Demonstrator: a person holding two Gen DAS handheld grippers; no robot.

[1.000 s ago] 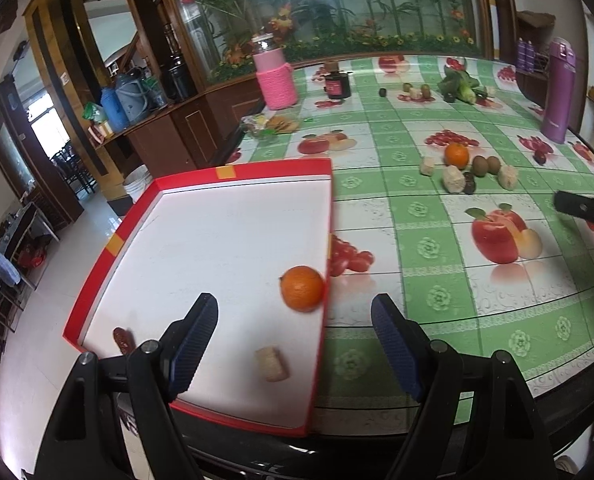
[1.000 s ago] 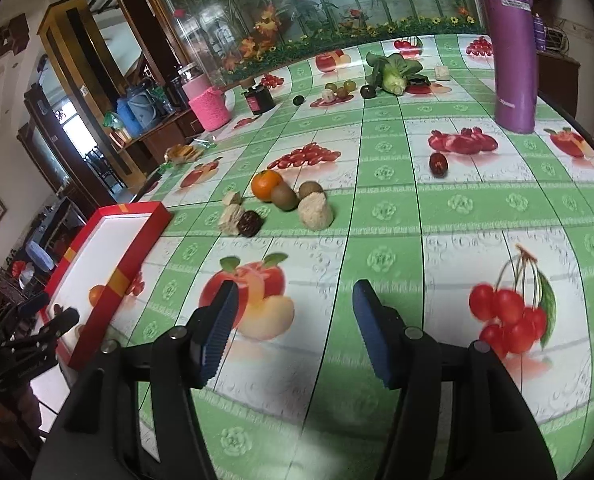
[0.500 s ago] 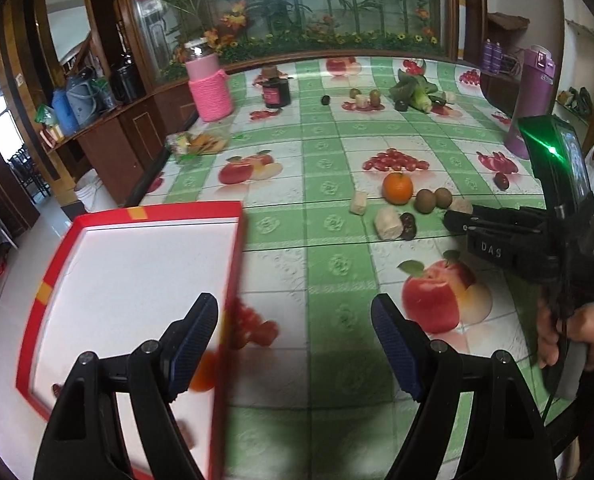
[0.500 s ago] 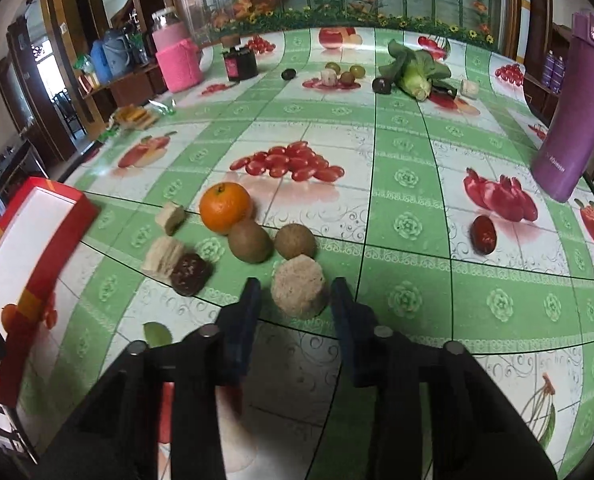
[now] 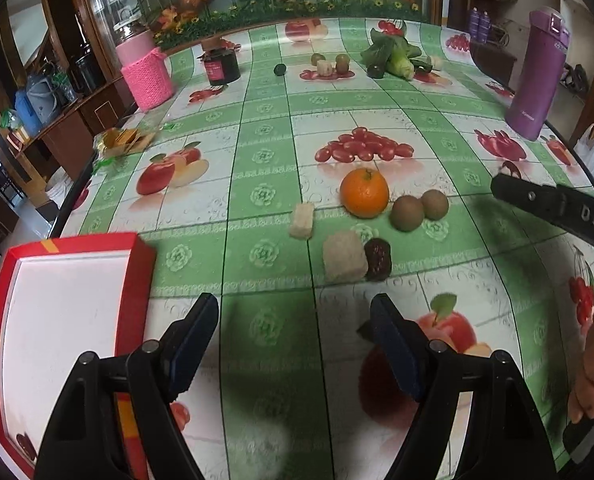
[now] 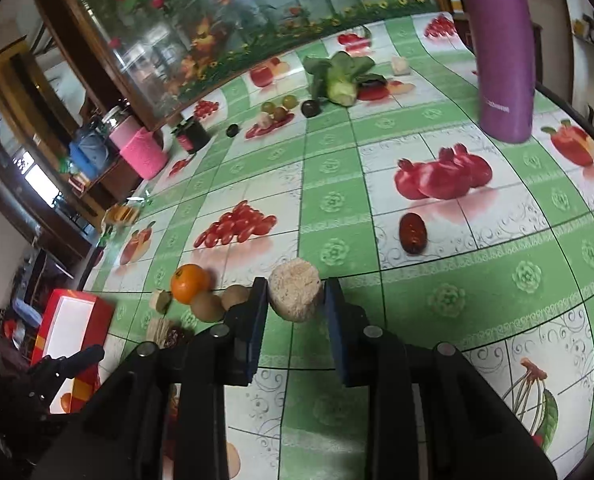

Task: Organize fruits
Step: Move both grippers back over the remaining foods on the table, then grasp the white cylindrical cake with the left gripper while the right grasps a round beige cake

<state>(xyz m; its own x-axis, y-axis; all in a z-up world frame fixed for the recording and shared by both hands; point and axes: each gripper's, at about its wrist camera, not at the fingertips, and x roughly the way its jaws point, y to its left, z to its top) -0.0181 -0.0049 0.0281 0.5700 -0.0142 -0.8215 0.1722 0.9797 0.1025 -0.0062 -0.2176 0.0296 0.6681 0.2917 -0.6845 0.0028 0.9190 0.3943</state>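
One item now off the table: the right gripper has pinched the pale round chunk and lifted it out of the cluster; half a second ago it sat beside the kiwis. Left gripper is spread wide and empty, swung from the red tray toward the cluster. Orange, two beige blocks and a date remain. Likely next: carry the chunk to the tray.
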